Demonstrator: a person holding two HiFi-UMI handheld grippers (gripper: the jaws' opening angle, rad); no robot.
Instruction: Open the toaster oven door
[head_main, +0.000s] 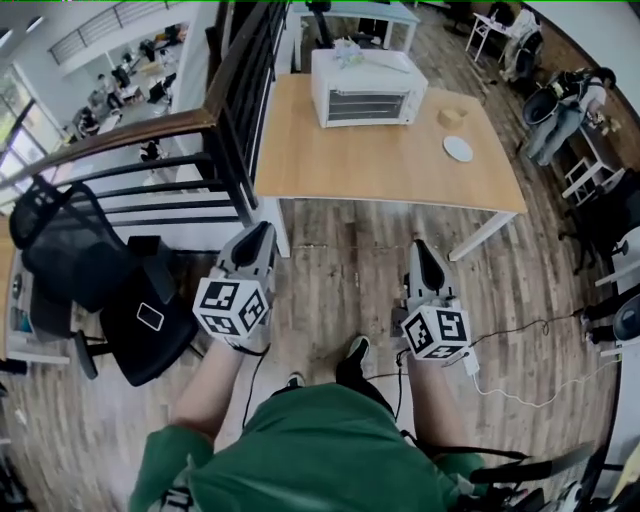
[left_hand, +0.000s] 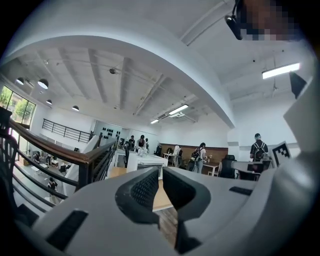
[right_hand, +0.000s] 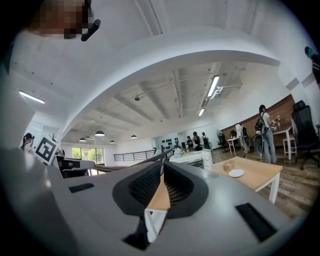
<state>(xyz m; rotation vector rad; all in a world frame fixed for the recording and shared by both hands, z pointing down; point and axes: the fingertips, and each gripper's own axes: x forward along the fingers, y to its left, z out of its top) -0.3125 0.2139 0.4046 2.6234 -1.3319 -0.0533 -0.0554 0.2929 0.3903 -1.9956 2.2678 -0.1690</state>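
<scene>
White oven (head_main: 364, 88): sat at the far side of the wooden table (head_main: 380, 170), door shut, front turned toward me.
Left gripper (head_main: 262, 238): my jaws were pressed together with nothing between them, held level above the floor (head_main: 340, 270), well short of the table.
Right gripper (head_main: 422, 250): same story here, jaws closed and empty, pointing at the table's near edge.
Plate (head_main: 458, 148): lay to the right of the oven, with a small tan bowl (head_main: 452, 116) just behind it.
Black chair (head_main: 90, 270): stood off to my left, beside the railing (head_main: 215, 115).
</scene>
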